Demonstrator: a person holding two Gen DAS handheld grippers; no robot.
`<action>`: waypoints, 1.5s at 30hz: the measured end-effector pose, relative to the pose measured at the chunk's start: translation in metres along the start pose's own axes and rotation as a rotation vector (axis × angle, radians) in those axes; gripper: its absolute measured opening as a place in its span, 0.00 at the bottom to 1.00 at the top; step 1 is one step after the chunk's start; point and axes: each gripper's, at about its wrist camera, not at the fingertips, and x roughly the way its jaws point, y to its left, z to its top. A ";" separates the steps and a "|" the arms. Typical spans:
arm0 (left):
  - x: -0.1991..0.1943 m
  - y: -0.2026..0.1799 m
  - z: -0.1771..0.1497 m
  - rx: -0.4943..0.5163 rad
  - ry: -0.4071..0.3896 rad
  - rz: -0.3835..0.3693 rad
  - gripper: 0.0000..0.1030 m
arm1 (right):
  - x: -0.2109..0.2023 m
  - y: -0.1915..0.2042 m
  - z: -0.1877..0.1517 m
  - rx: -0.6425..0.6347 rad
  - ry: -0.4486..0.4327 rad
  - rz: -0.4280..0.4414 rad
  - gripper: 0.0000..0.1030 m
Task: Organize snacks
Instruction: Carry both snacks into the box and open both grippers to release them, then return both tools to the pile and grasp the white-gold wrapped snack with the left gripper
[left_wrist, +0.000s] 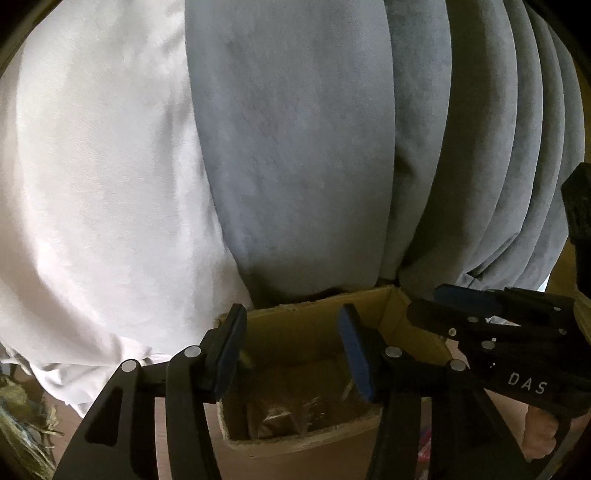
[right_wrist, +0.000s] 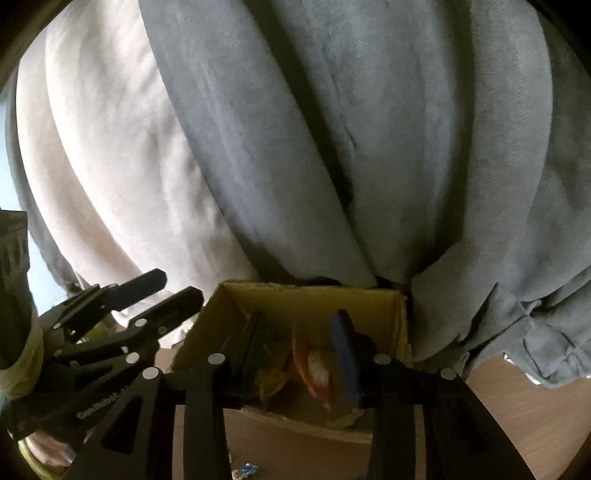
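Snacks (right_wrist: 317, 369) in box (left_wrist: 317, 306) | left gripper (left_wrist: 295, 350) jaws apart, empty | right gripper (right_wrist: 299, 350) same

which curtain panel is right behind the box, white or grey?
The grey curtain. Its hem drops to the back rim of the cardboard box in both wrist views; the white curtain hangs off to the left, clear of the box.

A grey curtain (left_wrist: 303, 155) hangs in heavy folds across most of both views; beside it, toward the left, a pale cream curtain (left_wrist: 96, 177) falls, its hem bunched low; a brown floor (right_wrist: 517, 384) shows at the lower right edge of the right wrist view; a straw-like bundle (left_wrist: 22, 417) lies at the lower left edge of the left wrist view.
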 end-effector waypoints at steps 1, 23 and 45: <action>-0.002 -0.001 -0.002 0.001 -0.007 -0.002 0.51 | -0.002 0.001 -0.002 -0.006 -0.005 -0.007 0.38; -0.099 -0.032 -0.068 0.000 -0.036 -0.020 0.53 | -0.088 0.030 -0.072 -0.047 -0.060 -0.003 0.38; -0.094 -0.060 -0.170 -0.013 0.240 -0.062 0.53 | -0.093 0.013 -0.168 0.001 0.129 -0.032 0.38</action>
